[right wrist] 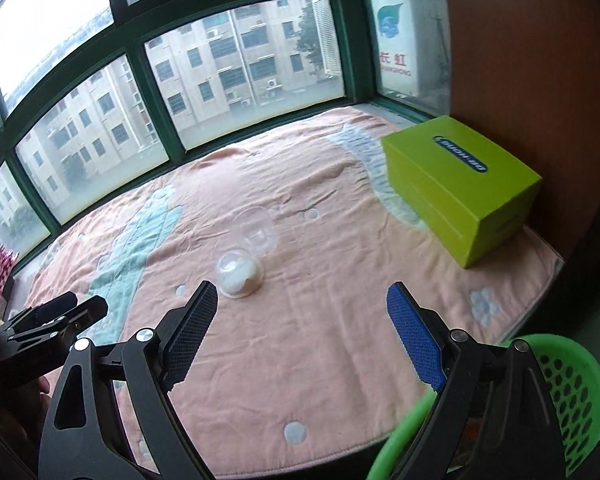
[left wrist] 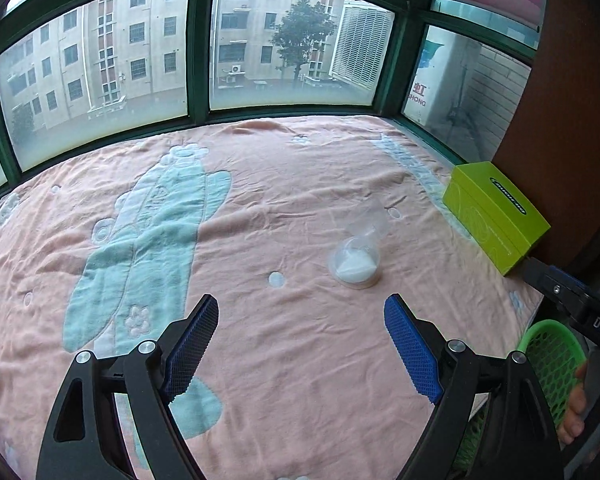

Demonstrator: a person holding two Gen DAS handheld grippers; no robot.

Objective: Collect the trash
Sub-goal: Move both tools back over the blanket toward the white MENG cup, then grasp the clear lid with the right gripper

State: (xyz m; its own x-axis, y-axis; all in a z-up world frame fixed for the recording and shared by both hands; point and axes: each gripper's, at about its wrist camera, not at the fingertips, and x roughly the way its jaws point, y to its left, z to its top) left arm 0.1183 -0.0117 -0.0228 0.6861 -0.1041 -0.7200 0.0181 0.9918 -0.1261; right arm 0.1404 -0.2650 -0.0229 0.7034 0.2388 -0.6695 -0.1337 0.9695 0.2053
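Observation:
A clear plastic cup (left wrist: 355, 263) with white crumpled tissue inside lies tipped on the pink blanket (left wrist: 260, 240), with a second clear cup (left wrist: 370, 218) just behind it. Both show in the right wrist view, the tissue cup (right wrist: 239, 271) and the empty one (right wrist: 258, 229). My left gripper (left wrist: 302, 312) is open and empty, a short way in front of the cups. My right gripper (right wrist: 302, 300) is open and empty, with the tissue cup just past its left fingertip. A green perforated basket (right wrist: 560, 376) stands below the bed's near right edge; it also shows in the left wrist view (left wrist: 552, 356).
A lime green box (left wrist: 496, 216) lies on the blanket at the right, against a brown wall (right wrist: 540, 60); it shows in the right wrist view too (right wrist: 460, 184). Green-framed windows (left wrist: 196, 52) run along the far side. A pink patterned object (right wrist: 0, 276) sits at far left.

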